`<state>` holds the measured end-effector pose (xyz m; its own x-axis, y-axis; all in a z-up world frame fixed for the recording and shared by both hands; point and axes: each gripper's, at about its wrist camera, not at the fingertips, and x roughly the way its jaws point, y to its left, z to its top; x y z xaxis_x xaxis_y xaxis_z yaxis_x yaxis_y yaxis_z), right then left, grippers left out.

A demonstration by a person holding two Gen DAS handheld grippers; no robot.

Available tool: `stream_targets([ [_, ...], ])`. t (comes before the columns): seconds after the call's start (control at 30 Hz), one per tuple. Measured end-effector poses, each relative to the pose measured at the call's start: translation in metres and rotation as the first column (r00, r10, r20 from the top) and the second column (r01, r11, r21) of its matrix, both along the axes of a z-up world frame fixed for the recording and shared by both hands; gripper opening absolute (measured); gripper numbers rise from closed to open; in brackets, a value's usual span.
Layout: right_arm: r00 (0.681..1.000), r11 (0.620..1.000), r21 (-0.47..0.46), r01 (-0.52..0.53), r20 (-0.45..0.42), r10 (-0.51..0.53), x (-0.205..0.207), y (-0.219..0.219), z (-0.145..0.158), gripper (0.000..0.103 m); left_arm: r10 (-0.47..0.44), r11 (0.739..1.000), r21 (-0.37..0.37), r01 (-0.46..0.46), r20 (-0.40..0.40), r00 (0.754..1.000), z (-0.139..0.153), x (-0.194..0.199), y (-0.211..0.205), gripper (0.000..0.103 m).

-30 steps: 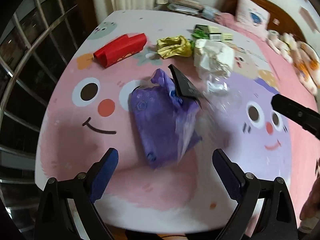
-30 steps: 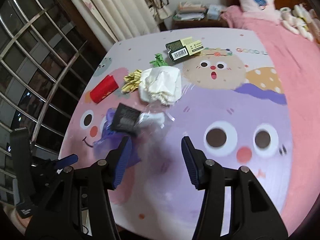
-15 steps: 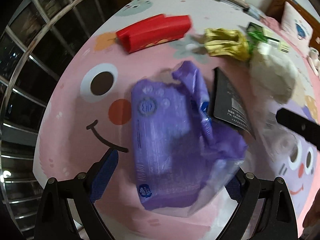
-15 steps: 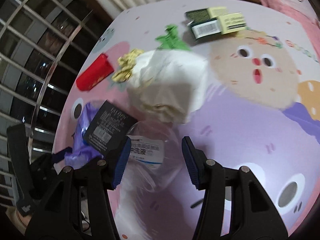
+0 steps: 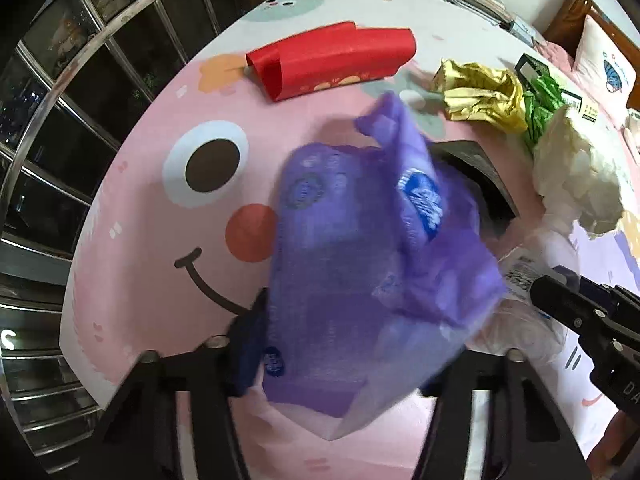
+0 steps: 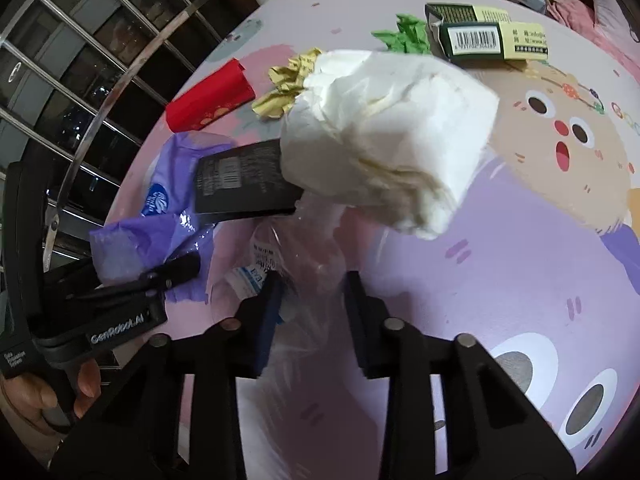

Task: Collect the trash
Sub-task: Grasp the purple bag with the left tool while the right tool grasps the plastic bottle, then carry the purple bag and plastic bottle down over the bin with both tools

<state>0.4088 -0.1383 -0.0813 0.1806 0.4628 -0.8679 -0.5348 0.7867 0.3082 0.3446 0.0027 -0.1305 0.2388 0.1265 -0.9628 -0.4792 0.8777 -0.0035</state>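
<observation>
A purple plastic wrapper (image 5: pixel 360 264) lies on the cartoon-print table, and my left gripper (image 5: pixel 348 344) has closed in around its near end; the right finger is hidden behind it. The wrapper also shows in the right wrist view (image 6: pixel 160 216). My right gripper (image 6: pixel 310 300) has its jaws narrowed around a clear plastic bag (image 6: pixel 304 248) with a printed label. A black card (image 6: pixel 244 180) lies between the wrapper and a white crumpled tissue wad (image 6: pixel 384 136).
A red paper sleeve (image 5: pixel 332 60), a crumpled gold wrapper (image 5: pixel 480 96), green paper (image 6: pixel 404 34) and green and yellow boxes (image 6: pixel 488 38) lie further back on the table (image 6: pixel 520 260). A metal window grille (image 5: pixel 60 120) stands at left, a bed with pillow (image 5: pixel 612 68) at the back right.
Both grippers have moved forward and down onto the trash. The left jaws narrowed around the purple wrapper. The right jaws narrowed around the clear bag.
</observation>
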Motion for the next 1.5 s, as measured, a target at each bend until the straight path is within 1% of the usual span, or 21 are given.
stream_targets([
  [0.07, 1.0, 1.0, 0.006, 0.0, 0.001, 0.0, -0.004, -0.004, 0.003, 0.024, -0.013, 1.0, -0.001, 0.013, 0.006, 1.0, 0.004, -0.001, 0.002, 0.033],
  [0.1, 1.0, 1.0, 0.008, 0.003, 0.015, -0.003, -0.006, -0.006, 0.005, 0.023, -0.014, 1.0, -0.001, 0.014, 0.007, 1.0, 0.004, -0.003, 0.001, 0.03],
  [0.2, 1.0, 1.0, 0.018, 0.004, 0.019, -0.005, -0.014, -0.009, 0.01, 0.022, -0.008, 1.0, 0.0, 0.008, 0.018, 1.0, 0.009, -0.014, 0.0, 0.024],
  [0.43, 1.0, 0.997, 0.067, 0.027, -0.016, -0.026, -0.042, -0.027, 0.02, 0.022, 0.006, 1.0, -0.017, -0.006, 0.05, 0.999, 0.026, -0.052, 0.002, 0.021],
  [0.5, 0.999, 0.997, 0.076, 0.034, -0.02, -0.033, -0.054, -0.03, 0.024, 0.022, 0.005, 1.0, -0.026, -0.003, 0.059, 0.998, 0.031, -0.049, 0.01, 0.021],
  [0.53, 0.999, 0.996, 0.08, 0.038, -0.021, -0.037, -0.063, -0.033, 0.026, 0.022, -0.001, 1.0, -0.03, 0.002, 0.064, 0.998, 0.034, -0.054, 0.01, 0.021],
  [0.6, 0.999, 0.995, 0.086, 0.045, -0.023, -0.043, -0.076, -0.034, 0.029, 0.022, -0.02, 0.999, -0.039, 0.023, 0.077, 0.997, 0.03, -0.062, 0.02, 0.02],
  [0.63, 0.999, 0.995, 0.088, 0.049, -0.023, -0.047, -0.084, -0.035, 0.031, 0.022, -0.037, 0.998, -0.039, 0.041, 0.086, 0.996, 0.033, -0.073, 0.021, 0.02],
  [0.77, 0.996, 0.992, 0.086, 0.087, -0.011, -0.087, -0.12, -0.039, 0.036, 0.022, -0.103, 0.993, -0.04, 0.108, 0.119, 0.988, 0.045, -0.088, 0.02, 0.018],
  [0.87, 0.99, 0.986, 0.087, 0.14, -0.008, -0.14, -0.151, -0.04, 0.036, 0.022, -0.165, 0.984, -0.048, 0.174, 0.151, 0.975, 0.056, -0.109, 0.02, 0.017],
  [0.9, 0.987, 0.984, 0.088, 0.157, -0.005, -0.158, -0.161, -0.038, 0.034, 0.022, -0.193, 0.978, -0.049, 0.203, 0.162, 0.968, 0.059, -0.115, 0.02, 0.016],
  [0.97, 0.979, 0.974, 0.095, 0.204, 0.0, -0.205, -0.186, -0.039, 0.032, 0.022, -0.245, 0.965, -0.051, 0.258, 0.18, 0.953, 0.067, -0.139, 0.026, 0.016],
  [1.03, 0.966, 0.961, 0.106, 0.256, 0.008, -0.258, -0.212, -0.038, 0.031, 0.022, -0.312, 0.944, -0.042, 0.326, 0.198, 0.929, 0.075, -0.162, 0.03, 0.016],
  [1.1, 0.947, 0.94, 0.121, 0.318, 0.009, -0.321, -0.242, -0.039, 0.029, 0.022, -0.372, 0.921, -0.036, 0.387, 0.206, 0.905, 0.077, -0.178, 0.032, 0.016],
  [1.13, 0.939, 0.932, 0.125, 0.341, 0.009, -0.345, -0.253, -0.038, 0.027, 0.022, -0.401, 0.909, -0.035, 0.416, 0.21, 0.892, 0.082, -0.197, 0.036, 0.016],
  [1.17, 0.929, 0.922, 0.125, 0.365, 0.01, -0.369, -0.268, -0.036, 0.024, 0.022, -0.421, 0.899, -0.034, 0.437, 0.211, 0.882, 0.082, -0.204, 0.037, 0.016],
  [1.2, 0.92, 0.913, 0.124, 0.388, 0.01, -0.393, -0.284, -0.035, 0.021, 0.022, -0.454, 0.881, -0.039, 0.472, 0.211, 0.866, 0.081, -0.215, 0.038, 0.016],
  [1.23, 0.912, 0.906, 0.12, 0.406, 0.015, -0.41, -0.299, -0.032, 0.018, 0.022, -0.47, 0.872, -0.042, 0.488, 0.213, 0.857, 0.08, -0.222, 0.039, 0.016],
  [1.3, 0.897, 0.893, 0.109, 0.436, 0.02, -0.441, -0.327, -0.03, 0.01, 0.022, -0.509, 0.845, -0.054, 0.532, 0.224, 0.831, 0.078, -0.241, 0.044, 0.016],
  [1.43, 0.865, 0.862, 0.087, 0.5, -0.006, -0.501, -0.379, -0.03, -0.01, 0.022, -0.565, 0.801, -0.08, 0.593, 0.224, 0.794, 0.069, -0.273, 0.046, 0.016],
  [1.5, 0.853, 0.851, 0.066, 0.522, -0.021, -0.521, -0.396, -0.033, -0.019, 0.022, -0.59, 0.781, -0.095, 0.618, 0.216, 0.778, 0.063, -0.285, 0.044, 0.016],
])
